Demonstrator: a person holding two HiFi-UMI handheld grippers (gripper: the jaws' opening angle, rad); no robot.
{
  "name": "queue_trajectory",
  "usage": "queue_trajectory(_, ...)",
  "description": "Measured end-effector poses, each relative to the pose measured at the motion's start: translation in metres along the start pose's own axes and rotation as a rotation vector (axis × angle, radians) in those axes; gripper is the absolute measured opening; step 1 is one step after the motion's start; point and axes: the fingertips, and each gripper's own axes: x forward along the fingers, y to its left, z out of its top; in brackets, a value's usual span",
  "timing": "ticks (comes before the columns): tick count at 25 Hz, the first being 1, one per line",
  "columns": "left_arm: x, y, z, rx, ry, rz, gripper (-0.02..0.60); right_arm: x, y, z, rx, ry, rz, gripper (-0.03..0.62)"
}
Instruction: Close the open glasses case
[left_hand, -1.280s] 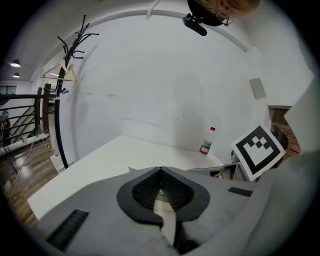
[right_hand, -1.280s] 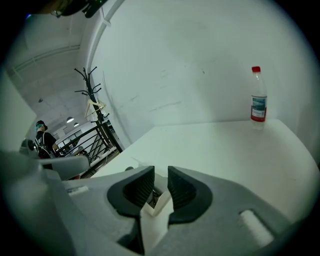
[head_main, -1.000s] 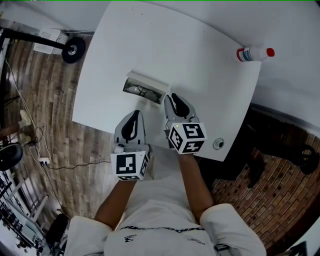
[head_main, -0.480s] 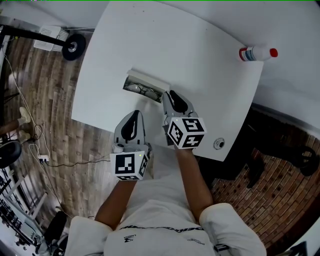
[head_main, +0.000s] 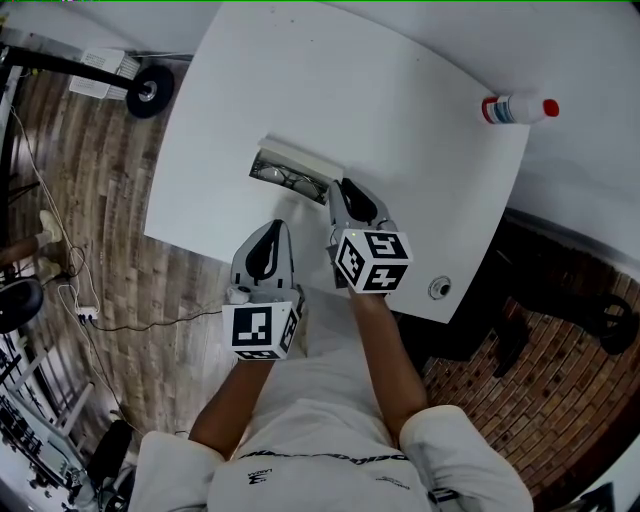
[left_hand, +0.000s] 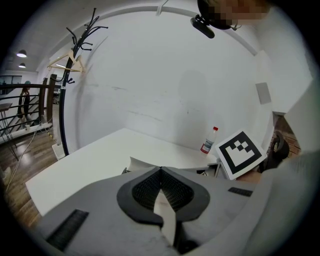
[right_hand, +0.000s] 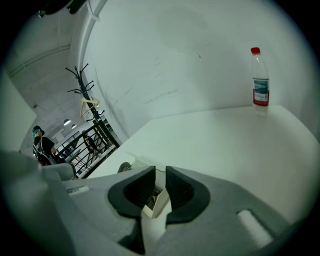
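White table (head_main: 380, 120) over a wood-plank floor (head_main: 90, 230). The glasses case (head_main: 292, 160) lies open near the table's front edge. The right gripper (head_main: 337, 188) is at its right end, jaws a crack apart with the case's corner showing between them. The left gripper (head_main: 270, 228) is clenched on nothing, near the case but clear of it.

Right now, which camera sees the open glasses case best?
The head view: it looks down into the open glasses case, with the glasses lying inside. The left gripper view catches only a strip of it behind the jaws; the right gripper view shows just one corner.
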Motion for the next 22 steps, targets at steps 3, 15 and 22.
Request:
queue_trajectory(3,-0.0005,0.0003,0.0009,-0.008,0.003,-0.01,-0.003,0.0009,-0.0008,0.0005,0.032,-0.003,0.004,0.057)
queue_trajectory(15,-0.0007,-0.0052,-0.0029,-0.037,0.019,-0.045,-0.003,0.0026,-0.0013,0.0,0.051,0.024,0.001,0.049)
queue_trajectory(22,-0.0011,-0.0034,-0.0011,-0.034,0.016,-0.042,-0.003,0.0017,-0.0007,-0.0009,0.029,0.045,-0.005,0.048)
